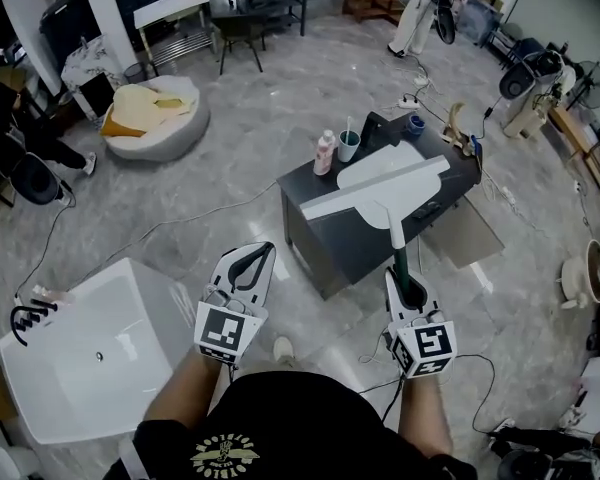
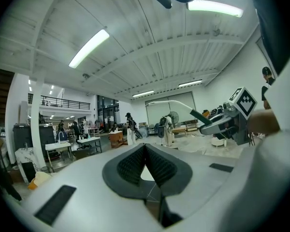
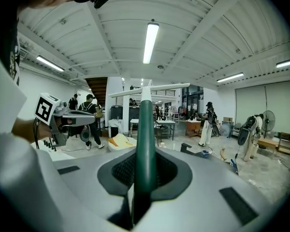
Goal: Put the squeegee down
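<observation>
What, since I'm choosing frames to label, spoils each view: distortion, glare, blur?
Head view: fisheye curves the room's edges; light even, squeegee sharp. Left gripper view: black vignette in the corners, ceiling tube blown out. Right gripper view: same vignette, strip light glaring, the squeegee's green handle close to the lens and slightly soft.

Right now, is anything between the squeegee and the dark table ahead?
Nothing blocks the near part of the table; a white basin lies past the squeegee blade, a pink bottle and cup at the far left.
</observation>
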